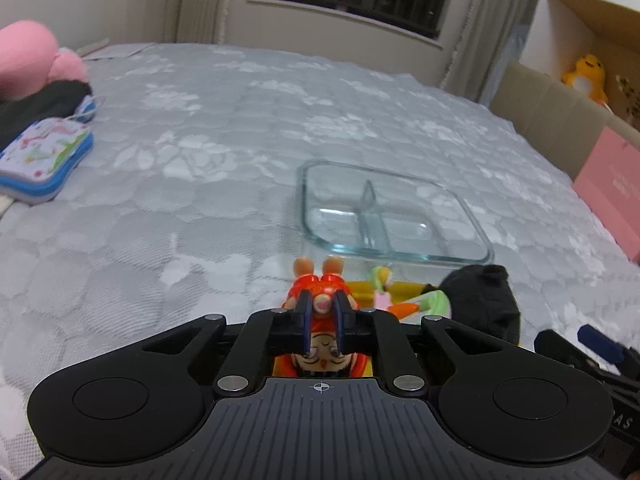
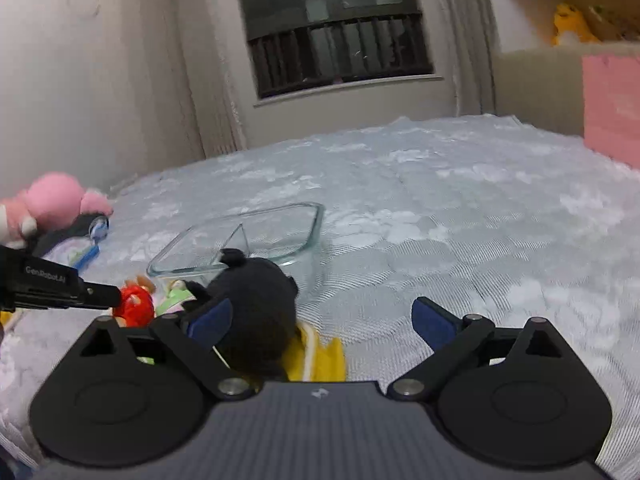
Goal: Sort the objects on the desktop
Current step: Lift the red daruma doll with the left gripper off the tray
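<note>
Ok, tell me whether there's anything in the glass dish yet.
No: both compartments of the glass dish are bare, while the red doll sits short of it between the fingers of the left gripper.

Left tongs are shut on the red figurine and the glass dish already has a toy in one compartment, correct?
Not quite. The left tongs are shut on the red figurine, but the glass dish holds nothing: both compartments show only the bedspread through the glass in the left wrist view.

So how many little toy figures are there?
2. The orange figure is clamped in the left hand-held gripper; the green-haired figure lies beside it, before the glass dish. The black plush may hide more.
</note>
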Demonstrator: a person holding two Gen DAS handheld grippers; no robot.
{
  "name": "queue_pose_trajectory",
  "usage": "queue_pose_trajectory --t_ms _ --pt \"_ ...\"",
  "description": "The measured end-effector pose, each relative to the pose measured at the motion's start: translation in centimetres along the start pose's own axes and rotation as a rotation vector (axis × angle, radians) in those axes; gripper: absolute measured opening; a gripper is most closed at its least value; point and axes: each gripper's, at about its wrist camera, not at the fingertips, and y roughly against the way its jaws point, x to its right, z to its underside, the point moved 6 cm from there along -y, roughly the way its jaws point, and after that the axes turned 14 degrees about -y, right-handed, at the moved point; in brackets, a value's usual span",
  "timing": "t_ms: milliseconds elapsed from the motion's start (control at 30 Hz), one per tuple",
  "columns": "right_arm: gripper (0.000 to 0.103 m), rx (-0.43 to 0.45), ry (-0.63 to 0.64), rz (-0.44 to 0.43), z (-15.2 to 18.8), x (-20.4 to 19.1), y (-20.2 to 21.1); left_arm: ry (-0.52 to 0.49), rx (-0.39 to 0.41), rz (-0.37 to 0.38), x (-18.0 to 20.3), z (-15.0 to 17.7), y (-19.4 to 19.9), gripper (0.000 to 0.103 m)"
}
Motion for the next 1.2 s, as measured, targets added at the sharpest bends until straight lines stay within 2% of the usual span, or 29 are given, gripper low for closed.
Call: queue_pose_trajectory --t_ms 100,167,367,433,533,600,667,733,800,933,1200 --pt "0.098 -0.024 0.044 0.009 -0.9 -1.7 -0.5 0.023 0.001 0.031 -0.1 0.3 0.2 0.013" --pt "0.098 -0.006 0.065 0.0 -1.3 -2.8 -0.3 0.032 0.01 0.044 -0.1 0.4 0.3 0.013" --pt "0.098 0.019 0.132 0.016 -0.2 -4.2 -0.4 0.015 -0.003 0.059 0.2 0.6 -0.3 0.015" --pt "0.098 0.014 0.141 0.019 0.0 -4.2 -0.6 0.009 -0.001 0.067 0.5 0.6 -0.3 0.019" --pt "0.098 0.002 0.119 0.011 0.0 -3.9 -0.8 -0.009 -0.006 0.062 0.9 0.5 -0.7 0.032" --pt "0.098 -0.004 0.106 0.006 -0.1 -3.7 -0.9 -0.029 -0.016 0.052 1.2 0.5 -0.9 0.047" --pt "0.098 -0.008 0.102 0.005 0.0 -3.5 -0.9 -0.046 -0.023 0.042 1.4 0.6 -1.3 0.048" --pt "0.098 -0.01 0.1 0.01 0.0 -3.3 -1.0 -0.059 -0.02 0.023 1.5 0.6 -1.5 0.044" --pt "0.098 -0.015 0.096 0.013 0.1 -3.1 -1.2 -0.064 -0.014 0.01 1.4 0.5 -1.5 0.025" --pt "0.098 -0.028 0.07 0.01 0.2 -2.6 -1.3 -0.063 -0.008 0.03 1.4 0.3 -1.2 0.01" --pt "0.099 -0.026 0.046 -0.008 0.4 -2.0 -1.0 -0.036 -0.002 0.06 0.9 0.0 -0.5 0.01"
